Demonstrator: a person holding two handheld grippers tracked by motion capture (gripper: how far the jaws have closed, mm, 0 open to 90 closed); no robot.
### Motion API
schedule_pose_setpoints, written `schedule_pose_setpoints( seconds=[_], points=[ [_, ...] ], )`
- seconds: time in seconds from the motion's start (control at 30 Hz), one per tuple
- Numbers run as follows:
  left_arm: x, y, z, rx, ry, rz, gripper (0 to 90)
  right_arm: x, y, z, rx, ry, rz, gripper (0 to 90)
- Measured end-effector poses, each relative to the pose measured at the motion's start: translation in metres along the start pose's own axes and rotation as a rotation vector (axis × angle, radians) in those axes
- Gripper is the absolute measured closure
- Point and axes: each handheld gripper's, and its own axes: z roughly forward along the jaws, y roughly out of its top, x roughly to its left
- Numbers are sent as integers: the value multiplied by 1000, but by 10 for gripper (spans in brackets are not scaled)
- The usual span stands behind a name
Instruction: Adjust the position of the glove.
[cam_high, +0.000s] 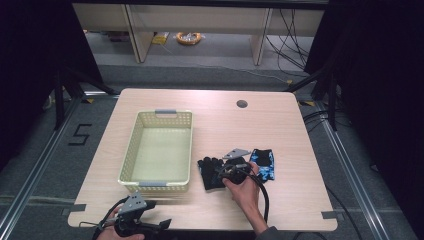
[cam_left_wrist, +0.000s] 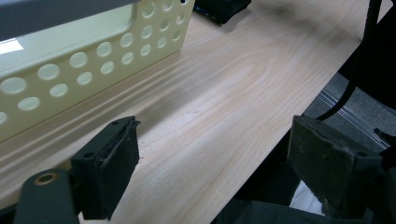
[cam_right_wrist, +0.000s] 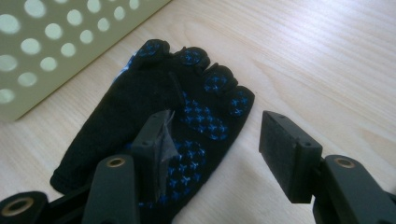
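Jaws on your right gripper (cam_right_wrist: 212, 154) stand partly open above the black glove (cam_right_wrist: 163, 126): one pad rests over its blue-dotted palm, the other hangs over bare wood beside it, and nothing is pinched yet. Your left gripper (cam_left_wrist: 212, 168) idles at the near left edge of the table (cam_high: 280, 125), jaws wide apart and holding nothing. Progress: early, by my reading. The black glove lies flat just right of the basket (cam_high: 131, 150), fingers pointing away from you; a second, blue-patterned glove (cam_high: 263, 164) lies further right, close by it. Basket contents: nothing visible inside, floor bare. Judged remaining: close on the black glove, carry it left into the basket, then likely the patterned one.
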Motion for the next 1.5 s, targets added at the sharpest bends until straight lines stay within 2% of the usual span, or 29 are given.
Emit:
schedule_pose_setpoints(
  seconds=[0.07,0.13,0.17,0.2,0.27,0.33,0.4,0.43,0.5,0.57,0.63,0.7,0.73,0.77,0.8,0.83,0.87,0.93,1.03,1.1,1.13,1.2,1.23,1.27,1.3,1.37,1.43,1.47,1.5],
  points=[
    [0,0,0,3,-4,3,160,0,0,2,-4,1,-9,445],
    [0,0,0,5,-2,3,162,3,2,6,10,2,3,437],
    [0,0,0,4,-2,1,162,3,2,10,12,-5,-12,433],
    [0,0,0,4,-3,4,162,5,3,11,25,-1,5,433],
    [0,0,0,5,-4,3,162,6,2,15,30,-19,-22,433],
    [0,0,0,0,-5,-3,162,7,2,16,47,-20,-10,440],
    [0,0,-1,12,-12,1,162,7,2,16,45,-7,-10,477],
    [-1,0,0,-1,-7,-1,162,7,1,16,43,-4,-7,490],
    [-1,0,0,0,-7,-3,163,5,-1,17,26,16,-3,574],
    [-1,0,0,6,-2,0,164,5,-3,18,1,8,-11,628],
    [-2,0,0,15,-13,-17,165,6,-3,17,6,21,1,661],
    [-1,0,0,10,-12,1,167,5,-4,17,-4,15,-14,737],
    [-1,0,0,10,-12,1,169,5,-4,17,-4,15,-14,737],
    [-1,0,0,20,-16,-16,170,3,-3,16,-23,29,-32,864],
    [-1,0,-1,15,-15,2,170,2,-3,16,-35,29,-51,869],
    [-1,0,-1,15,-15,2,170,2,-3,16,-35,29,-51,869],
    [-1,0,0,5,-12,-16,170,0,-3,15,-30,50,-62,874],
    [-1,0,0,1,-12,-3,172,-1,-3,15,-38,59,-66,877],
    [-1,0,0,4,-13,-2,173,-2,-1,10,-63,105,-41,879],
    [-1,0,0,4,-12,-2,175,-1,2,6,-60,105,-57,880],
    [0,1,-2,20,-18,5,176,1,7,-3,-90,102,-92,880],
    [0,0,-2,12,-16,-1,177,2,11,-12,-124,119,-120,881],
    [0,0,-2,12,-16,-1,177,2,11,-12,-124,119,-120,881],
    [2,1,-3,28,-7,18,177,3,12,-16,-134,124,-118,881],
    [0,0,-3,10,-13,1,177,4,13,-28,-151,139,-132,881],
    [1,0,-3,9,-14,3,177,4,13,-33,-154,154,-132,881],
    [0,0,-3,2,-8,4,177,4,9,-51,-170,177,-131,882],
    [0,0,-3,2,-8,4,178,4,9,-51,-170,177,-131,882],
    [0,1,-3,10,-14,5,178,3,4,-61,-177,194,-140,882]
  ],
)
